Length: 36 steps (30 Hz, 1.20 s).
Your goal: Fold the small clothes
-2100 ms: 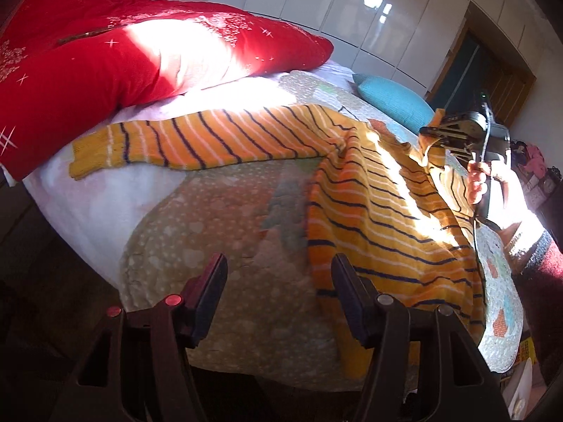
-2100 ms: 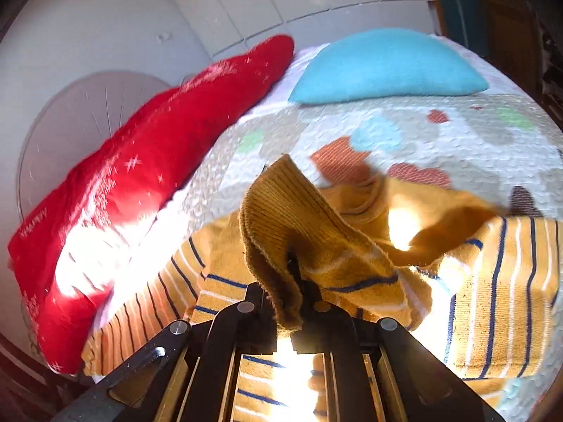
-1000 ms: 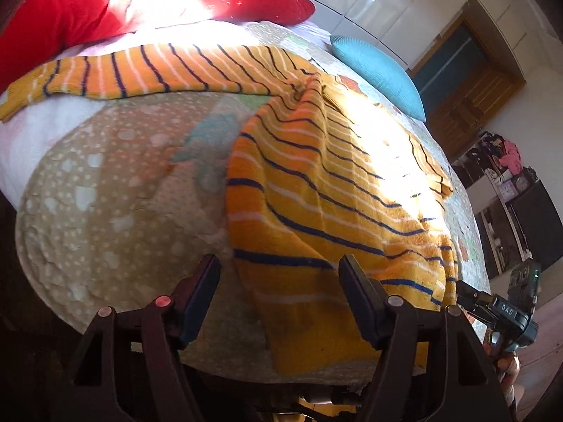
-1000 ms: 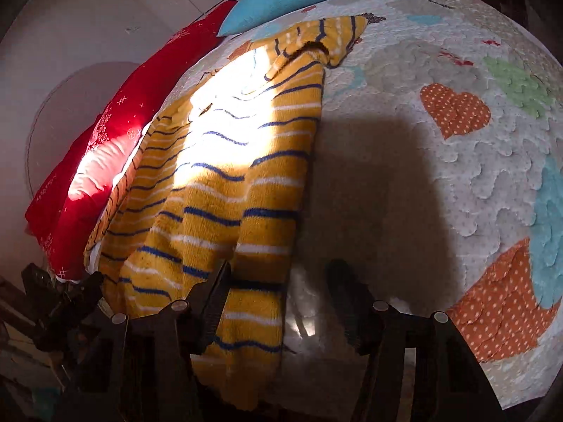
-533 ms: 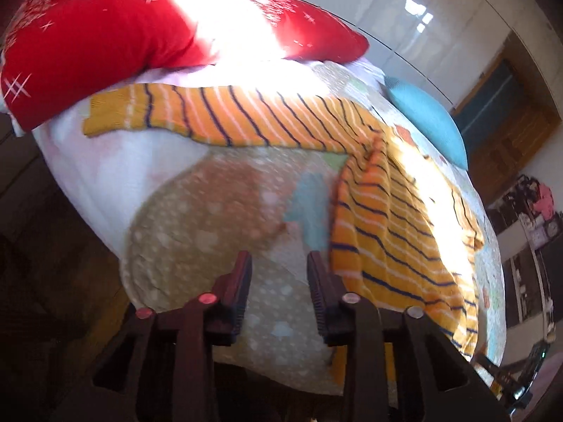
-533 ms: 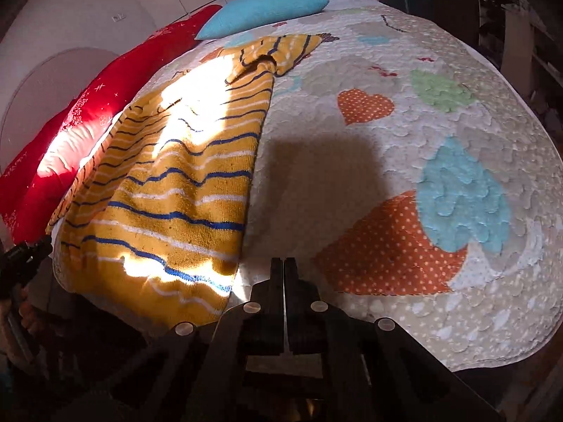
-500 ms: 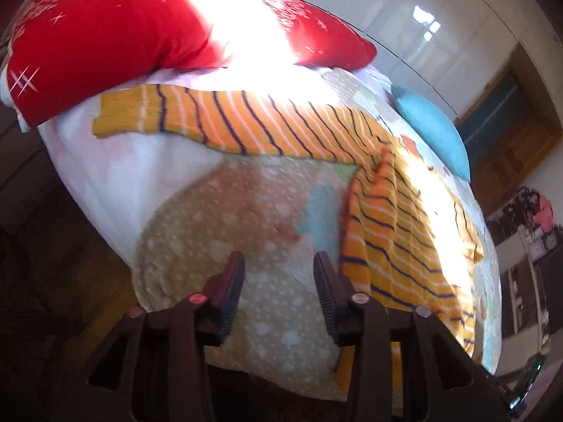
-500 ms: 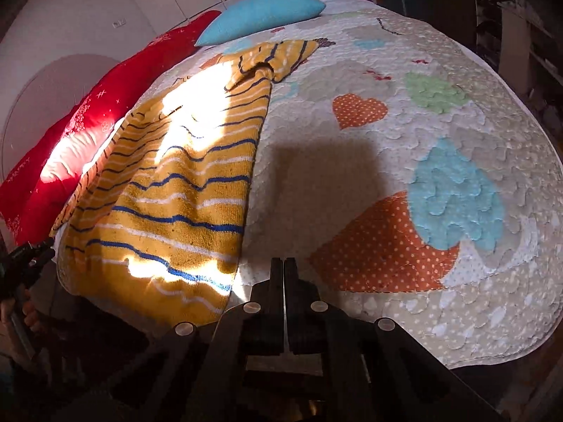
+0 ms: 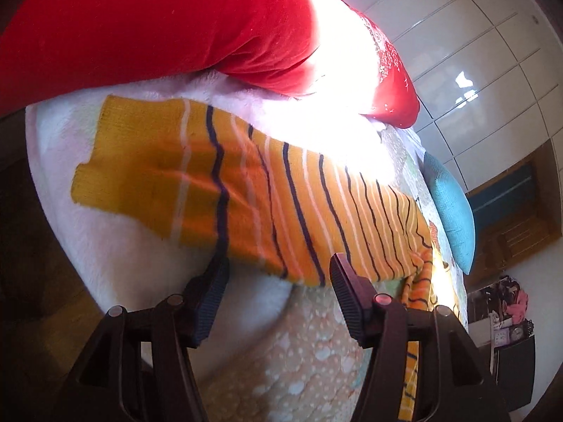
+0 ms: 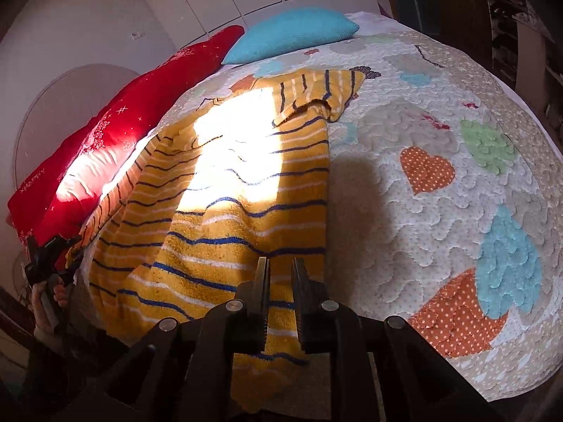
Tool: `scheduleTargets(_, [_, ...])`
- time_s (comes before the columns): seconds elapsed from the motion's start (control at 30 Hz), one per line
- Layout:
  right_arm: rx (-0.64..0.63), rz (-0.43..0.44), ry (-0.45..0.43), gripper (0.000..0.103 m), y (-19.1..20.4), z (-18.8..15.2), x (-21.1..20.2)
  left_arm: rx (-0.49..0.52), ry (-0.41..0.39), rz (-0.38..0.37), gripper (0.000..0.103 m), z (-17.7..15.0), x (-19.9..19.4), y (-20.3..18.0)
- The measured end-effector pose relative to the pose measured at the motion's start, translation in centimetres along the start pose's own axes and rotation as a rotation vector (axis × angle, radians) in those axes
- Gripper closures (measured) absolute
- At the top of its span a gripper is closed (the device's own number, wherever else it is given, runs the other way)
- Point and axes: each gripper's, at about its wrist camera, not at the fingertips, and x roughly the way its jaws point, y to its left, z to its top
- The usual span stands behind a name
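A yellow sweater with navy and white stripes (image 10: 225,204) lies on the bed, one side folded over the body. Its outstretched sleeve (image 9: 218,190) runs toward the red pillow, cuff at the left. My left gripper (image 9: 278,263) is open, its fingers on either side of the sleeve's near edge, just above the cloth. My right gripper (image 10: 280,274) is slightly open with a narrow gap, right over the sweater's hem at the bed's near edge; I cannot tell if cloth is between the fingers. The left gripper also shows in the right wrist view (image 10: 45,249), far left.
A long red pillow (image 9: 169,21) lies just beyond the sleeve. A teal cushion (image 10: 292,33) sits at the head of the bed. The quilt (image 10: 440,183) has heart patches. The bed edge drops off below both grippers. White cupboards (image 9: 475,70) stand behind.
My left gripper has moved in close to the outstretched sleeve and opened wider. My right gripper, shut before, has opened a little and moved left over the sweater's hem.
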Motion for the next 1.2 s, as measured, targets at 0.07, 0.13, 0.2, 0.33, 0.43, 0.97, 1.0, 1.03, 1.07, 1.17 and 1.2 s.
scheduleTargets(0.07, [-0.009, -0.014, -0.004, 0.089, 0.3, 0.4, 0.3, 0.021, -0.025, 0.042, 0.045, 1.1, 0.5, -0.8])
scheduleTargets(0.13, [-0.013, -0.023, -0.007, 0.089, 0.3, 0.7, 0.5, 0.037, -0.038, 0.104, 0.071, 2.1, 1.1, -1.5])
scheduleTargets(0.2, [-0.011, -0.028, -0.014, 0.089, 0.2, 1.0, 0.7, 0.051, -0.020, 0.132, 0.099, 3.2, 1.7, -2.3])
scheduleTargets(0.33, [0.002, -0.012, -0.048, 0.089, -0.8, 1.5, 0.5, 0.137, -0.098, 0.128, 0.099, 4.3, -0.3, -6.9])
scheduleTargets(0.43, [0.028, -0.008, -0.074, 0.089, -2.2, 1.7, 0.2, 0.243, -0.119, 0.031, 0.099, 4.3, -1.5, -13.5])
scheduleTargets(0.97, [0.242, -0.041, -0.097, 0.089, -12.0, -0.9, -1.7, 0.741, 0.342, -0.292, 0.099, -18.9, 14.2, -42.8])
scheduleTargets(1.0, [0.248, -0.045, -0.095, 0.089, -12.3, -1.0, -1.7, 0.788, 0.360, -0.260, 0.099, -20.4, 15.4, -43.1])
scheduleTargets(1.03, [0.253, -0.046, -0.094, 0.089, -12.6, -1.1, -1.7, 0.829, 0.373, -0.226, 0.098, -21.7, 16.5, -43.2])
scheduleTargets(1.07, [0.259, -0.044, -0.094, 0.089, -12.8, -1.2, -1.7, 0.855, 0.384, -0.196, 0.097, -22.4, 17.3, -43.1])
scheduleTargets(1.17, [0.270, -0.042, -0.104, 0.073, -13.2, -1.2, -2.1, 0.833, 0.439, -0.242, 0.073, -22.8, 17.0, -42.0])
scheduleTargets(1.2, [0.270, -0.040, -0.110, 0.068, -13.2, -1.2, -2.2, 0.818, 0.445, -0.276, 0.057, -22.4, 16.0, -41.5])
